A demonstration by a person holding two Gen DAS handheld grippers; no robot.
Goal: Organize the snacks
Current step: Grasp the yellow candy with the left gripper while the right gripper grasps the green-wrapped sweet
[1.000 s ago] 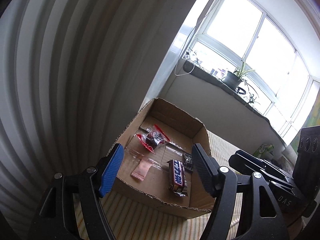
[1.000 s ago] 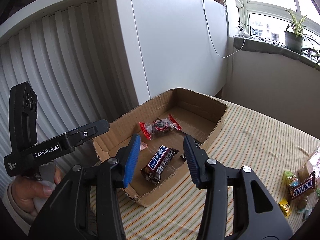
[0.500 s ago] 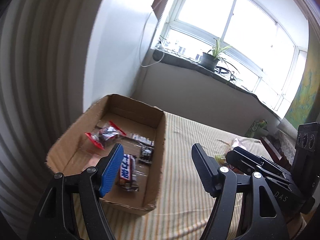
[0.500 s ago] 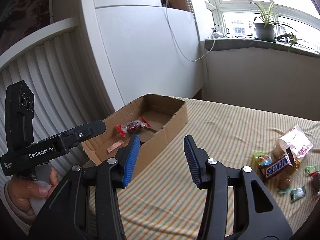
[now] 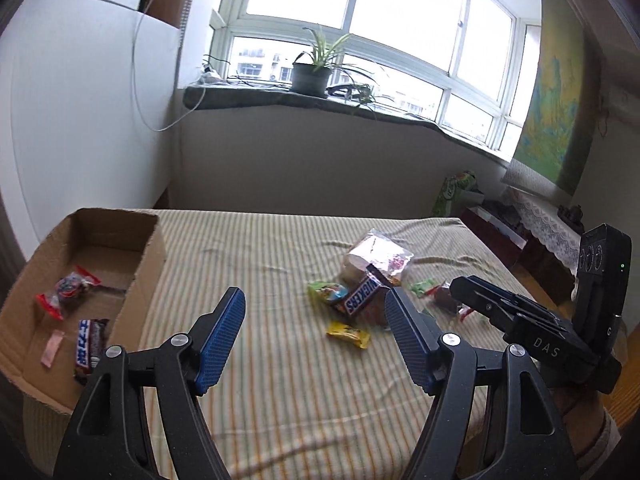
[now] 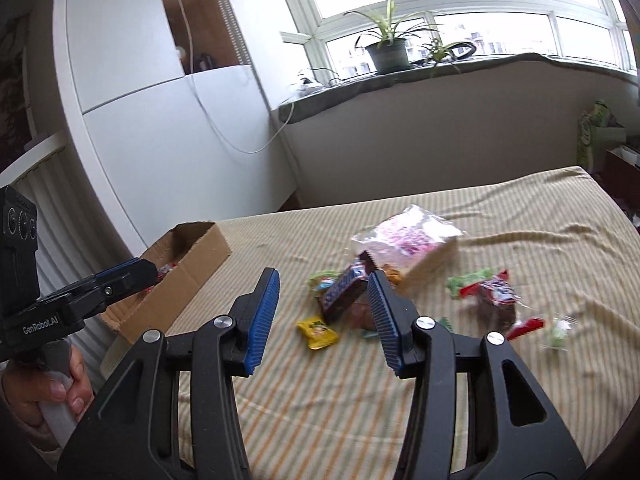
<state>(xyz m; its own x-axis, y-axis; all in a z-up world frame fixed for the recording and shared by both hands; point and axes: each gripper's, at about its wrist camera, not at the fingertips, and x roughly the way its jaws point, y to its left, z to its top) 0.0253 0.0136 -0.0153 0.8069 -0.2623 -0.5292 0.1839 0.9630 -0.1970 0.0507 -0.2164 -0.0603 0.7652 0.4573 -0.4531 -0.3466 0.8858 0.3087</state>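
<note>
A cardboard box sits at the left of the striped table; it also shows in the right wrist view. In it lie a red-ended candy pack, a brown chocolate bar and a pink strip. A loose pile of snacks lies mid-table: a Snickers bar, a yellow candy, a clear bag and a red-wrapped pack. My left gripper is open and empty. My right gripper is open and empty, just short of the pile.
A white cabinet stands behind the box. A window sill with a potted plant runs along the far wall. The table's right edge drops off near a green bag.
Both grippers have swung right, away from the box and toward the snack pile. The chocolate bar stays in the box. Both stay open.
</note>
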